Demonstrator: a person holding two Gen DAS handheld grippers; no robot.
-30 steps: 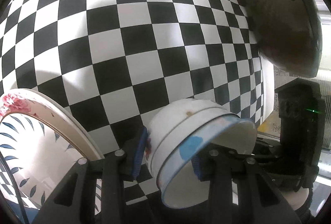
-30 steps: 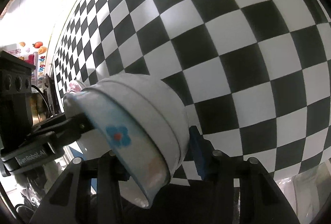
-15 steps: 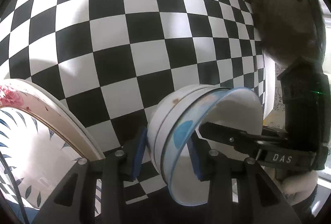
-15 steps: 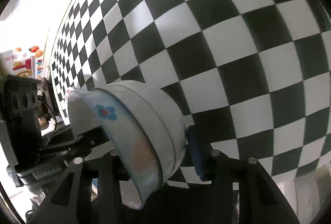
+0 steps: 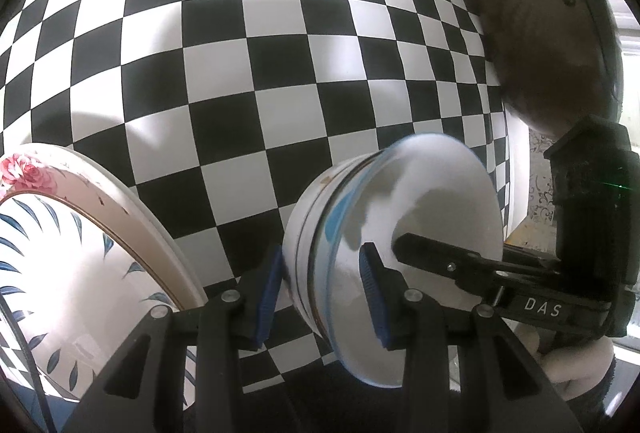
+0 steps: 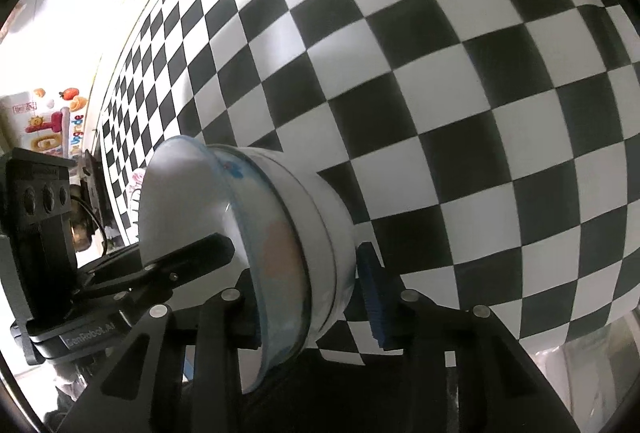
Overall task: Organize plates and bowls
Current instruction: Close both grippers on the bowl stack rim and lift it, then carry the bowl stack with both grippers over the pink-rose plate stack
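Note:
A stack of nested white bowls [image 5: 400, 217] with a blue-rimmed bowl on the inside is held between both grippers above the checkered tabletop. My left gripper [image 5: 320, 289] is shut on its rim wall, one blue pad inside and one outside. My right gripper [image 6: 316, 293] grips the opposite rim of the same bowl stack [image 6: 280, 233]; its right pad stands slightly off the outer wall. The right gripper's finger [image 5: 448, 261] shows inside the bowl in the left wrist view. A stack of plates [image 5: 80, 265], with blue leaf and pink rose patterns, lies at the lower left.
The black-and-white checkered table [image 5: 260, 73] fills both views. The person's head [image 5: 552, 33] shows at the upper right of the left wrist view. The table's far edge and a colourful box [image 6: 48, 125] show at the left of the right wrist view.
The bowl stack has tilted and turned between the two grippers, so its opening now faces more toward the right gripper's side. The right gripper's finger has come further into the bowl.

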